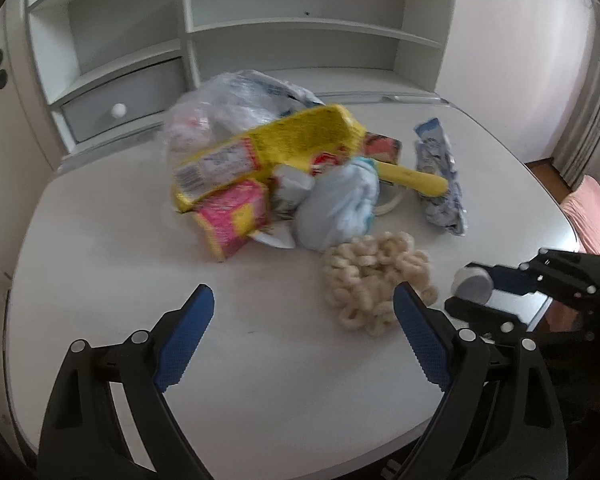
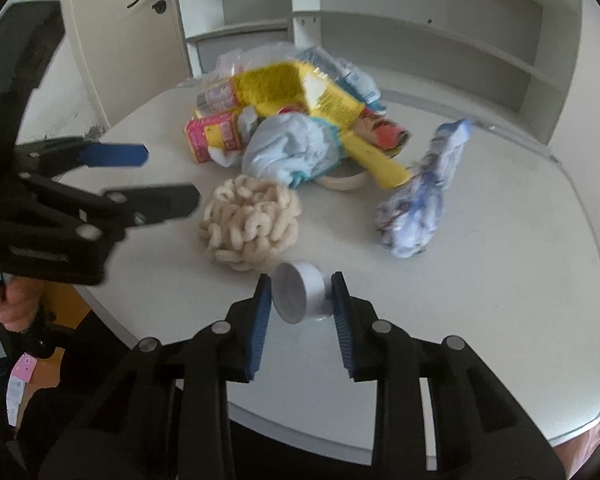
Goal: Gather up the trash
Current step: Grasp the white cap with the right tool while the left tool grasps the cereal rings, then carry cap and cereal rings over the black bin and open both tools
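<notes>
A pile of trash lies on the white table [image 1: 100, 240]: a yellow wrapper [image 1: 284, 144], a pink and yellow box [image 1: 236, 216], a clear plastic bag [image 1: 228, 104], a crumpled pale blue cloth [image 1: 340, 204] and a cream knitted ring bundle [image 1: 376, 280]. A crumpled blue and white wrapper [image 1: 440, 176] lies to the right. My left gripper [image 1: 304, 320] is open and empty, in front of the pile. My right gripper [image 2: 302, 300] is shut on a small white tape roll [image 2: 300, 296], just above the table near the knitted bundle [image 2: 252, 224].
A white shelf unit [image 1: 300, 40] with a drawer stands behind the table. A tape ring [image 2: 344, 180] lies under the pile. A door [image 2: 140, 20] is at the left. The table's front edge [image 2: 340, 440] is close to my right gripper.
</notes>
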### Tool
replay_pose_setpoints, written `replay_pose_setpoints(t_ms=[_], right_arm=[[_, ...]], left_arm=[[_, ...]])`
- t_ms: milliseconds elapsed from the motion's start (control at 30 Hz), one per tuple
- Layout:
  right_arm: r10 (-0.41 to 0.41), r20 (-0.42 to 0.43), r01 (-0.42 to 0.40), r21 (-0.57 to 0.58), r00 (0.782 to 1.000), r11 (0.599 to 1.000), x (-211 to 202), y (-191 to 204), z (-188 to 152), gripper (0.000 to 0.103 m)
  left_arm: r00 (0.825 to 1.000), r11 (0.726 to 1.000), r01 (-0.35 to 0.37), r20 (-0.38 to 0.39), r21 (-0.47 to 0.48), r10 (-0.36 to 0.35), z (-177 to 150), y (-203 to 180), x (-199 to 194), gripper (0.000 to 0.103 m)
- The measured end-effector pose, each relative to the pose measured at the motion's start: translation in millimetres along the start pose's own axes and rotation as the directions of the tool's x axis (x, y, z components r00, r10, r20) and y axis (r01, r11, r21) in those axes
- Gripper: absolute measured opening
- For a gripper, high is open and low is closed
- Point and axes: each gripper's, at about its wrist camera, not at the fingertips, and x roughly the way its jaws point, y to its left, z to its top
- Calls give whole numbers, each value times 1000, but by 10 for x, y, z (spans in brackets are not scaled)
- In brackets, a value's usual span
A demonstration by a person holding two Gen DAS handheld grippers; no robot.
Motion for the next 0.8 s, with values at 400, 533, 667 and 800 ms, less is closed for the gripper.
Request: replay_pose_setpoints(t_ms=[400, 533, 667, 800], right_arm=[[-42, 38, 37, 107, 998, 994, -341, -525, -91, 31], [-38, 38, 34, 108, 999, 994, -318, -536, -64, 31], [-36, 47, 31, 109, 998, 994, -333, -542, -52, 30], [-43, 62, 36, 119, 997, 992, -414, -577, -49, 30]], left_arm=[[997, 997, 21, -80, 71, -15, -8, -451, 349, 79], [996, 996, -2, -85, 91, 9, -28, -466, 344, 37], [998, 997, 8, -68, 70, -3, 9, -357, 172, 28], [999, 999, -2, -37, 53, 4, 113, -195, -84, 27]])
